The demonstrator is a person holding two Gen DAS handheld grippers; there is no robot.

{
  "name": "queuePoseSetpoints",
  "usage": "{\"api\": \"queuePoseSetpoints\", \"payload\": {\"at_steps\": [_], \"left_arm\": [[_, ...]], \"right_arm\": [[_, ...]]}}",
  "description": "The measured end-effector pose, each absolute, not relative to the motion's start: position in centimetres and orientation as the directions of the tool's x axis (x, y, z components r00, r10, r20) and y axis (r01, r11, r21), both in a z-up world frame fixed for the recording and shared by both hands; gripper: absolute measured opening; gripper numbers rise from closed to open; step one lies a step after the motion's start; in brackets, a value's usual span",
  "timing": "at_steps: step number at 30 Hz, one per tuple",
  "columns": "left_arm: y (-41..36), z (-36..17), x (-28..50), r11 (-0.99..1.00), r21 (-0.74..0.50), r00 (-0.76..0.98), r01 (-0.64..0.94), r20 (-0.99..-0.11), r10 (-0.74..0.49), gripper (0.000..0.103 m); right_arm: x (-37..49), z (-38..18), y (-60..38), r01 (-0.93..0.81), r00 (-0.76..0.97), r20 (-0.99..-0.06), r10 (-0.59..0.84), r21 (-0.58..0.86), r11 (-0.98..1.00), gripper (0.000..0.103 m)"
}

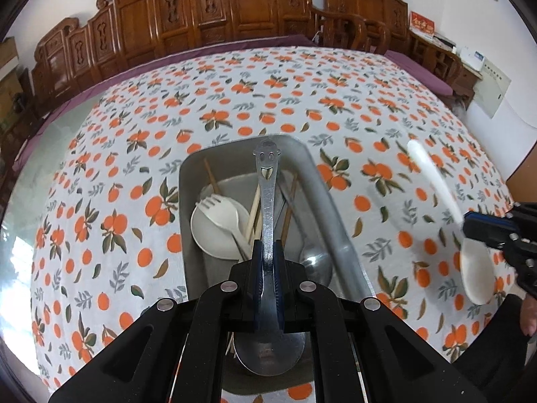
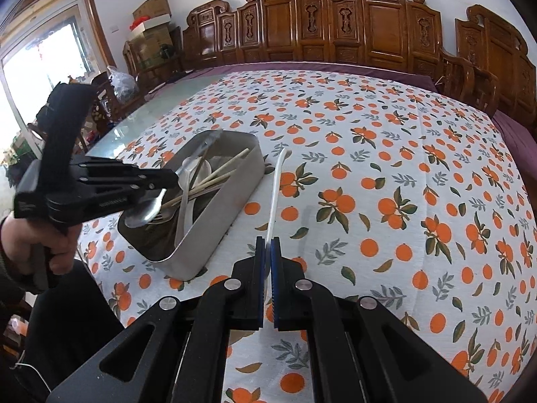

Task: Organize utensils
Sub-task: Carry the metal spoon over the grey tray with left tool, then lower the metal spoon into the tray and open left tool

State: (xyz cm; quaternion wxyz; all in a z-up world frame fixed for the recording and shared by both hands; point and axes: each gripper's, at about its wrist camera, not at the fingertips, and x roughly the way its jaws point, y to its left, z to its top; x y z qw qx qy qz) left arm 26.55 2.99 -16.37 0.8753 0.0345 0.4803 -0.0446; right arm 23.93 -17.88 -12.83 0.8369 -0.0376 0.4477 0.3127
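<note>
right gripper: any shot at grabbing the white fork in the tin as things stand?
Probably not yet. The right gripper is shut on the white spoon, so it has no free jaws. The left gripper, holding the metal spoon, also hangs over the metal tin above the white fork.

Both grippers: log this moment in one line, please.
left gripper: shut on metal spoon, over tin | right gripper: shut on white spoon, beside tin

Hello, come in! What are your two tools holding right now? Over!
Left tool shut on metal spoon, above the metal tray. Right tool shut on white spoon, beside tray. Nothing in the way.
</note>
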Motion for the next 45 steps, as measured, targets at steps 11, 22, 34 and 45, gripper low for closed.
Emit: {"api": "queuePoseSetpoints", "payload": {"at_steps": [11, 22, 34, 45], "left_arm": [[2.7, -17.8, 27.0, 0.993, 0.018, 0.505, 0.113, -0.862, -0.042, 0.005], [4.3, -16.0, 25.3, 0.995, -0.019, 0.536, 0.098, -0.841, -0.069, 0.007], [7.6, -14.4, 21.8, 0.997, -0.046, 0.579, 0.059, -0.812, -0.072, 0.007], [10.1, -12.3, 19.7, 0.999, -0.041, 0.625, 0.022, -0.78, -0.046, 0.017]], "right_arm": [[23.6, -12.6, -17.4, -0.563, 0.398, -0.773, 0.494, 0.22, 0.797, 0.004], [23.5, -11.9, -15.7, -0.577, 0.394, -0.765, 0.508, 0.224, 0.785, 0.004], [23.8, -11.0, -11.6, -0.607, 0.378, -0.737, 0.56, 0.259, 0.751, 0.004], [25.2, -10.9, -7.3, -0.632, 0.357, -0.728, 0.585, 0.272, 0.725, 0.004]]}}
